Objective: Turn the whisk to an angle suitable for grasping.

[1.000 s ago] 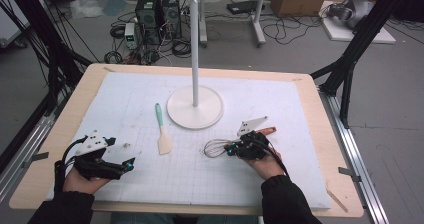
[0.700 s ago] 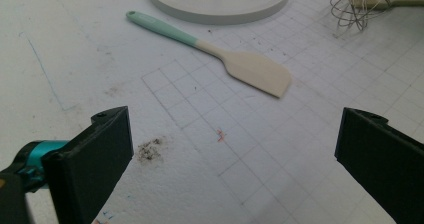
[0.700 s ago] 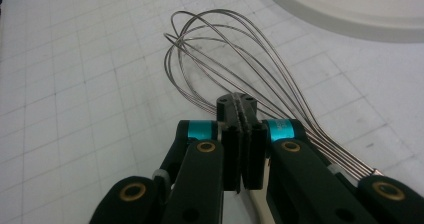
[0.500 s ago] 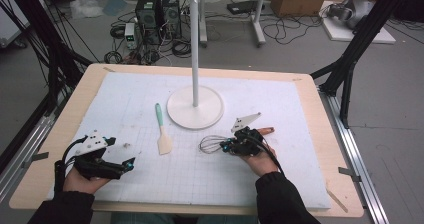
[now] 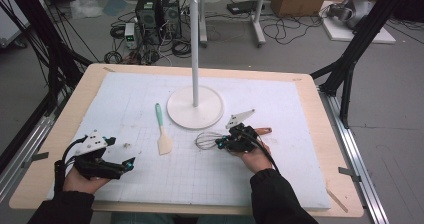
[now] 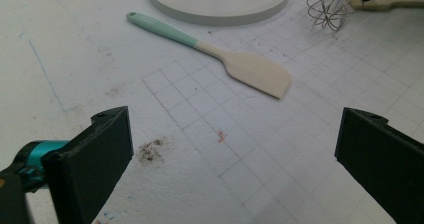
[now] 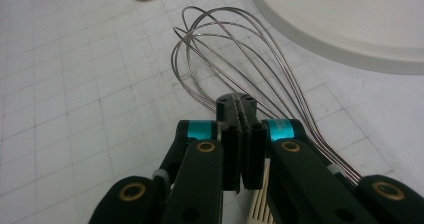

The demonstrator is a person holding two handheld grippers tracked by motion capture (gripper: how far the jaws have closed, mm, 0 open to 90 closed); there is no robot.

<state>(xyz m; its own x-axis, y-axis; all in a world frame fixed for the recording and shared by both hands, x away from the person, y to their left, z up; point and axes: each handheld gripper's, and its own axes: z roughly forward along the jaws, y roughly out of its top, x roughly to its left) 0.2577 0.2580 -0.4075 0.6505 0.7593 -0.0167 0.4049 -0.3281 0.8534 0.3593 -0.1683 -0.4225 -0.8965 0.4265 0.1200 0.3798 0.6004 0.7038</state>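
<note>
So the right gripper (image 5: 220,143) has its fingers pressed together right over the whisk (image 5: 206,140), hovering on the wire loops (can't tell whether a wire is actually caught between them). The whisk lies on the counter (image 5: 300,184) at about 5 o'clock from the white stand (image 5: 195,109), close to its base. Over at 8 o'clock, the left gripper (image 5: 131,163) rests low with fingers spread wide, nothing between them. A spatula (image 5: 162,134) lies between the two grippers.
</note>
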